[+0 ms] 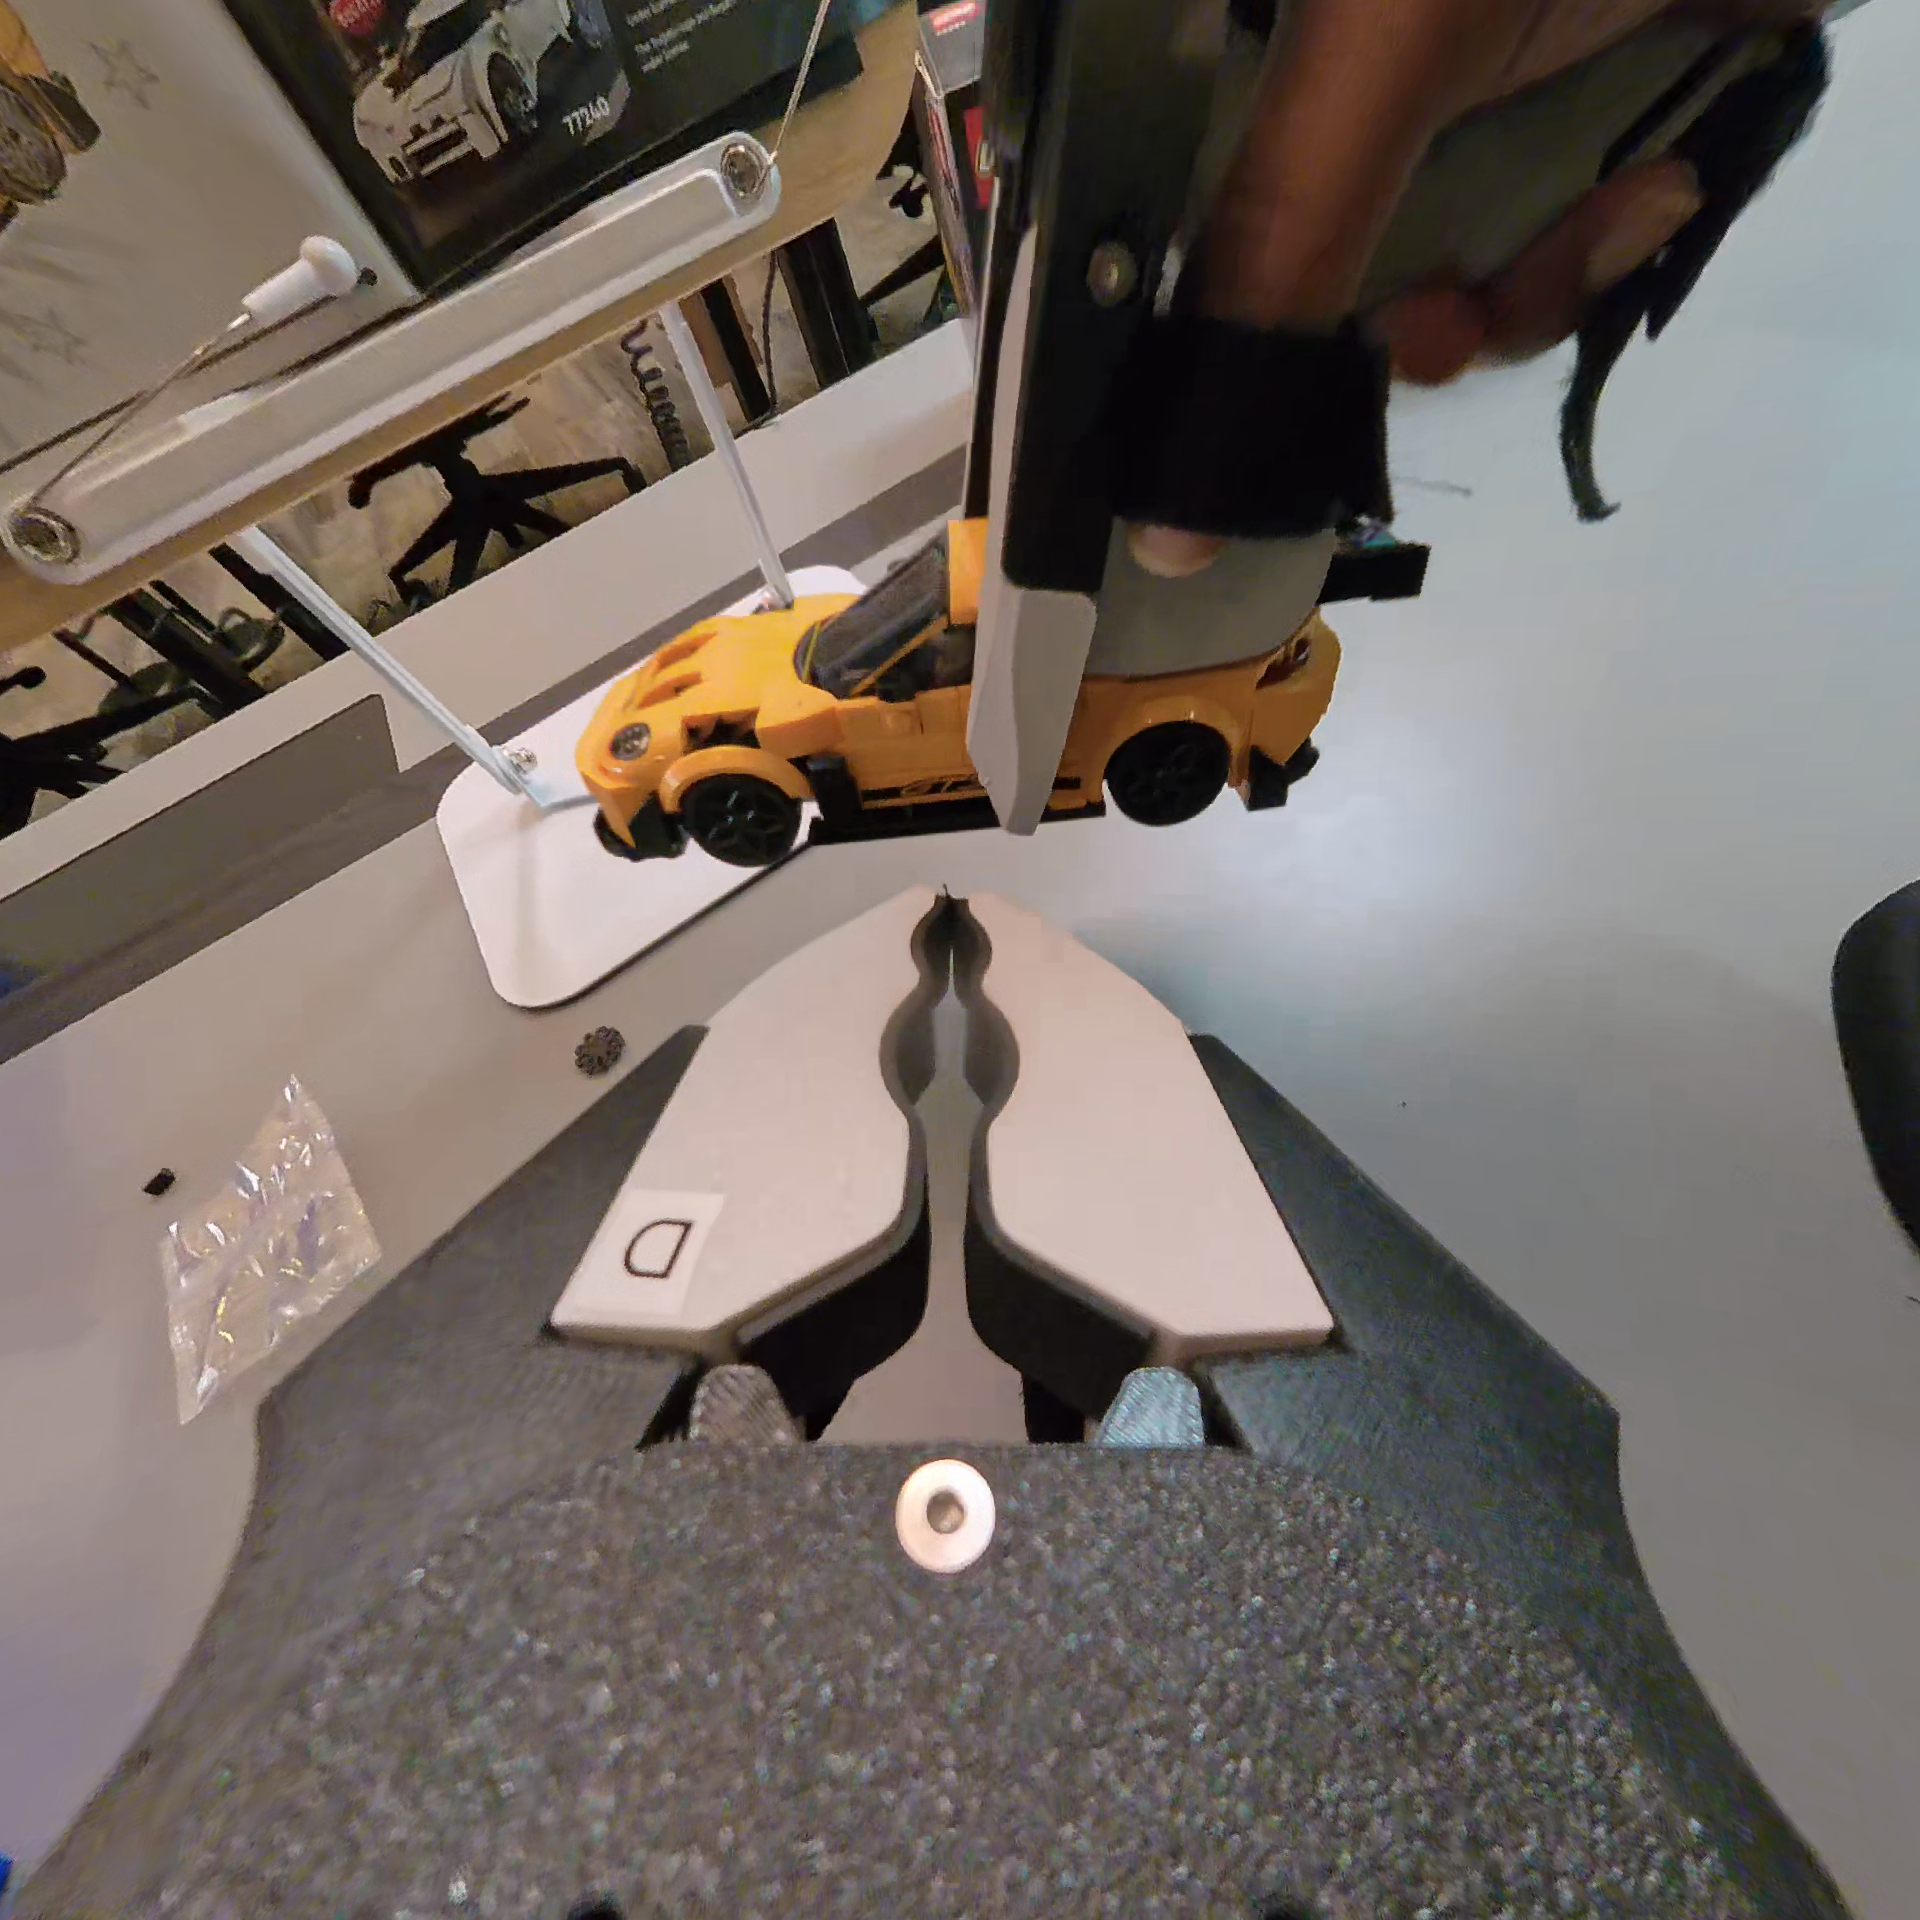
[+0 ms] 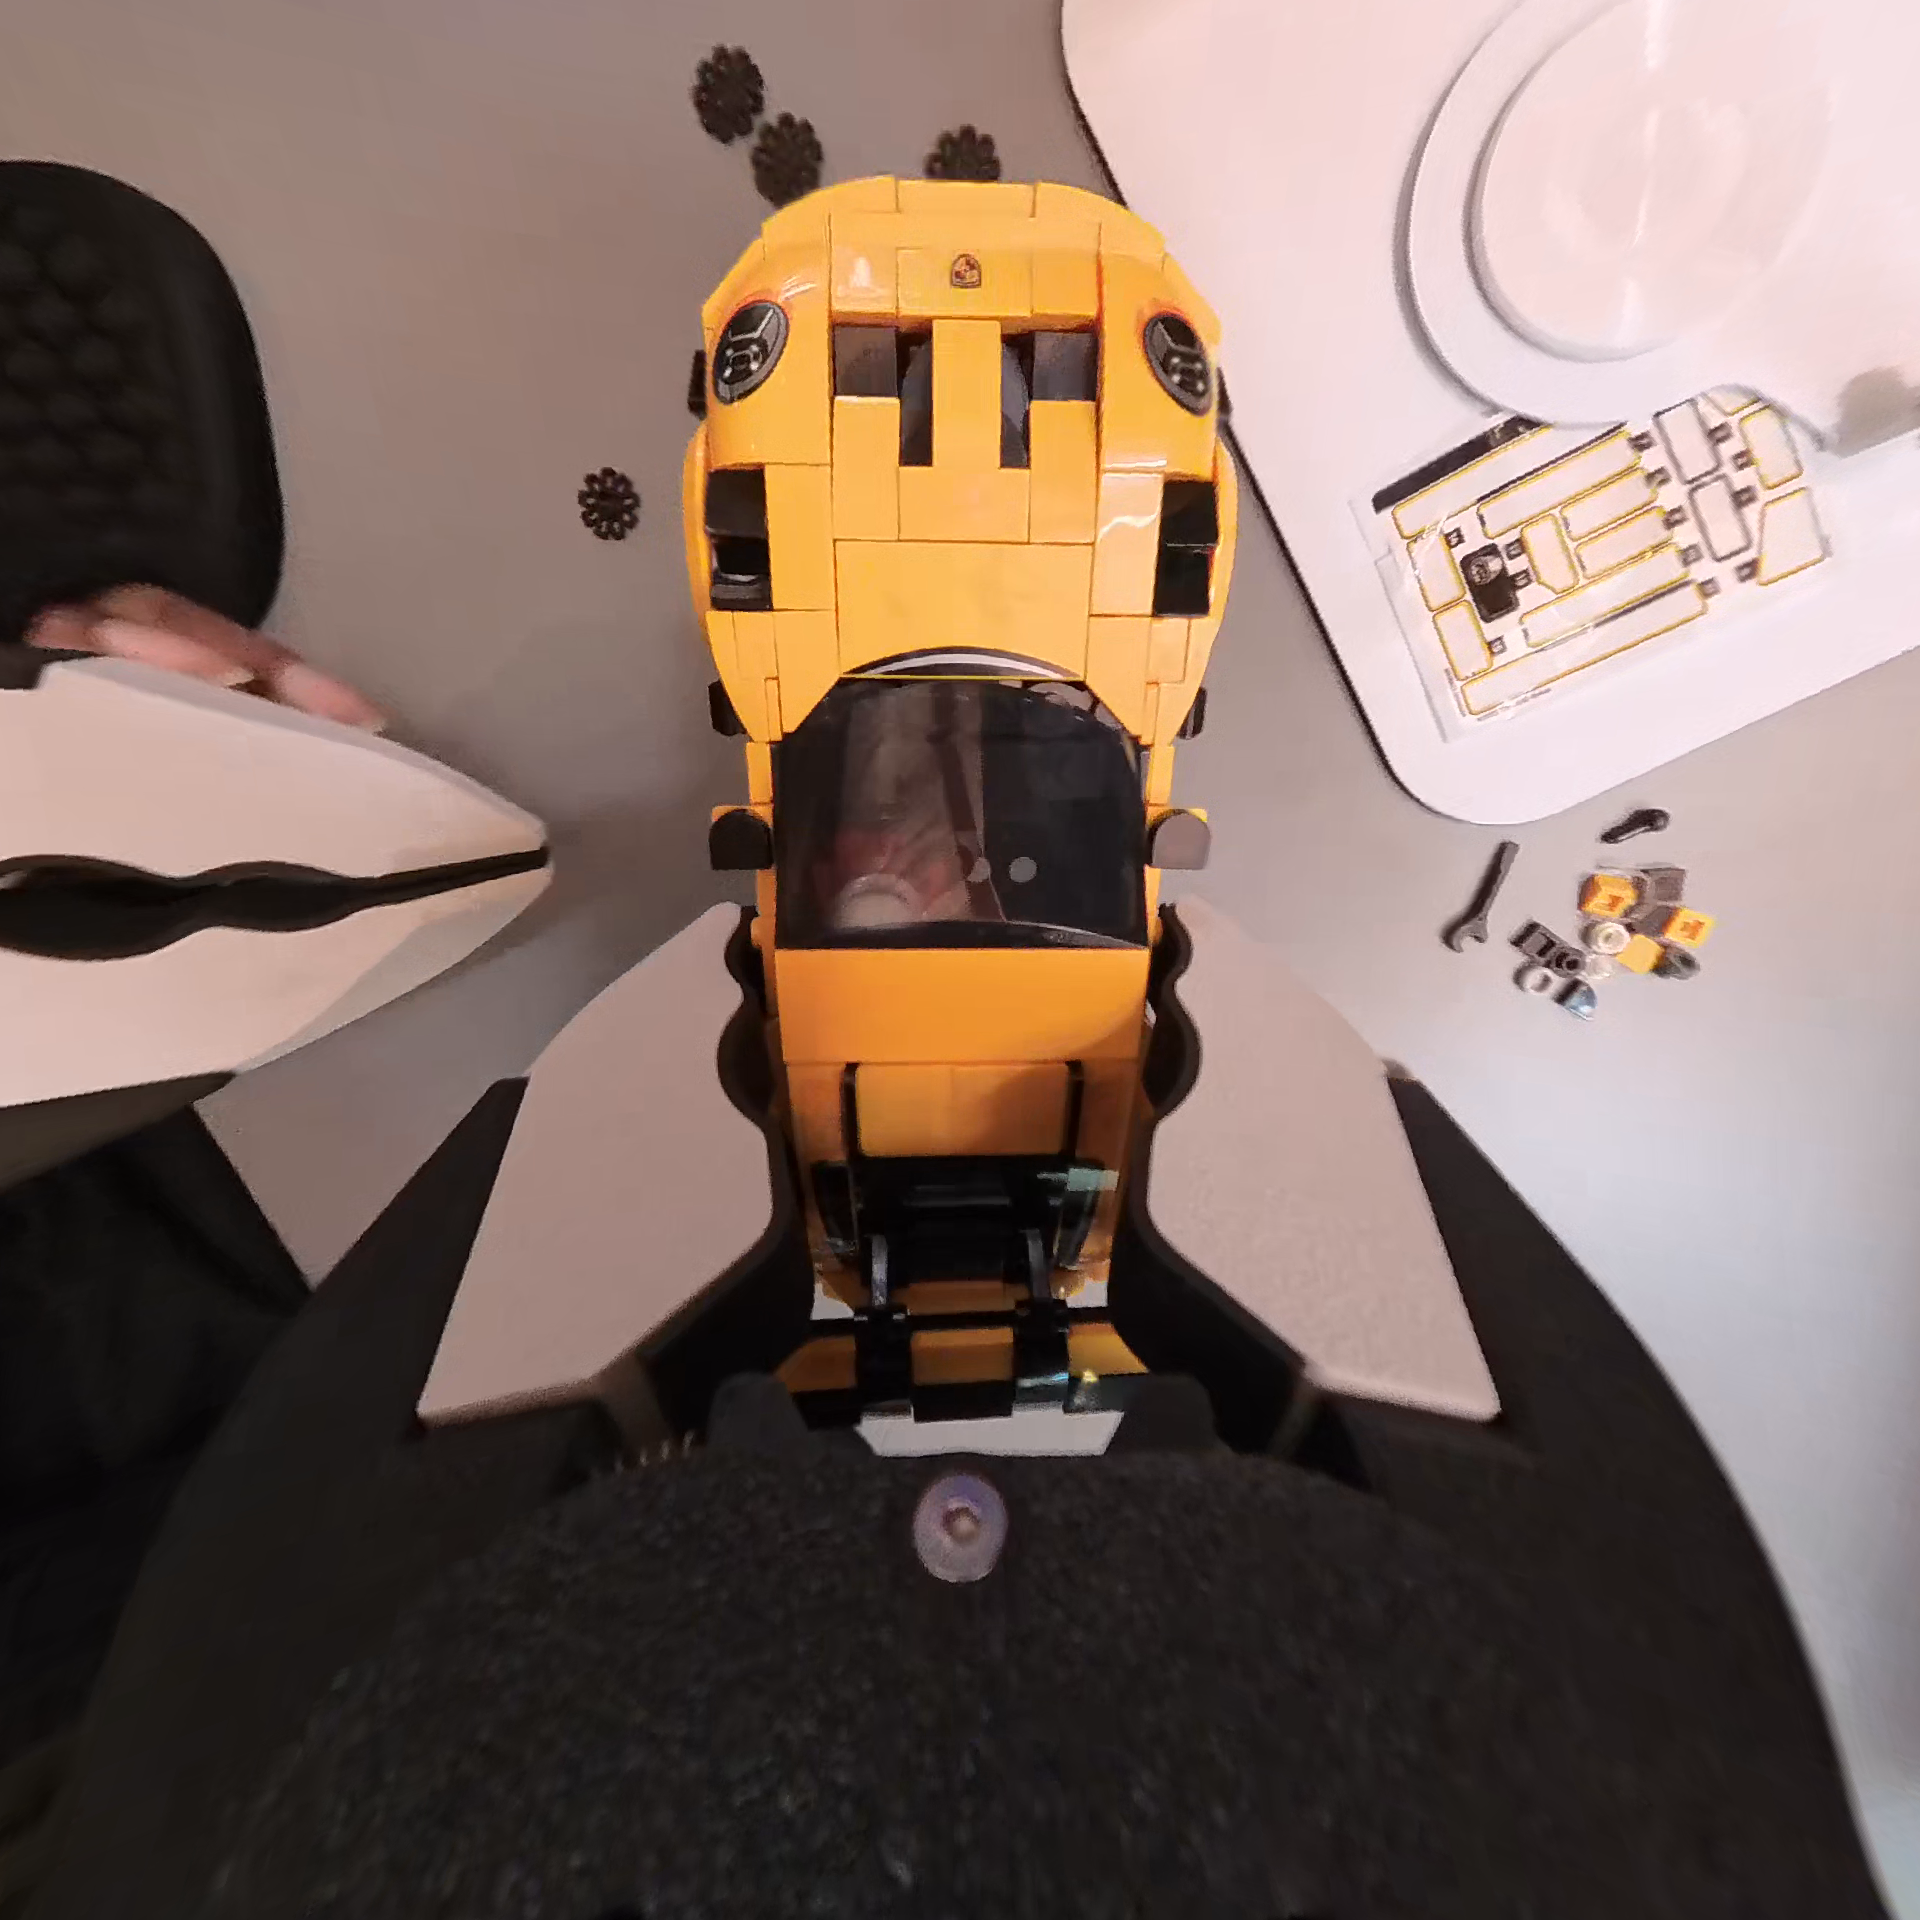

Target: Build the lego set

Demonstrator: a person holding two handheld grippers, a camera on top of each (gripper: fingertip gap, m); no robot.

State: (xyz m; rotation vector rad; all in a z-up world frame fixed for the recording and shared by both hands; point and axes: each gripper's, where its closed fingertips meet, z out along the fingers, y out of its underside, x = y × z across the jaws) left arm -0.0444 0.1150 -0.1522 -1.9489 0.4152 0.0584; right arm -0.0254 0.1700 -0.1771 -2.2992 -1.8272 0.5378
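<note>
Our right gripper (image 2: 961,997) clamps the yellow lego car (image 2: 961,582) by its rear half, one finger on each flank, holding it in the air above the grey table (image 2: 447,312), nose pointing away. Our left gripper (image 1: 951,909) hangs just beside the car, fingers closed together and empty. Loose pieces (image 2: 1600,935) and a sticker sheet (image 2: 1590,561) lie nearby.

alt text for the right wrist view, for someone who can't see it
Seen from above, the right gripper clamps the rear half of a yellow lego car over a grey table. The shut left gripper enters from the left; loose pieces and a sticker sheet lie right.
</note>
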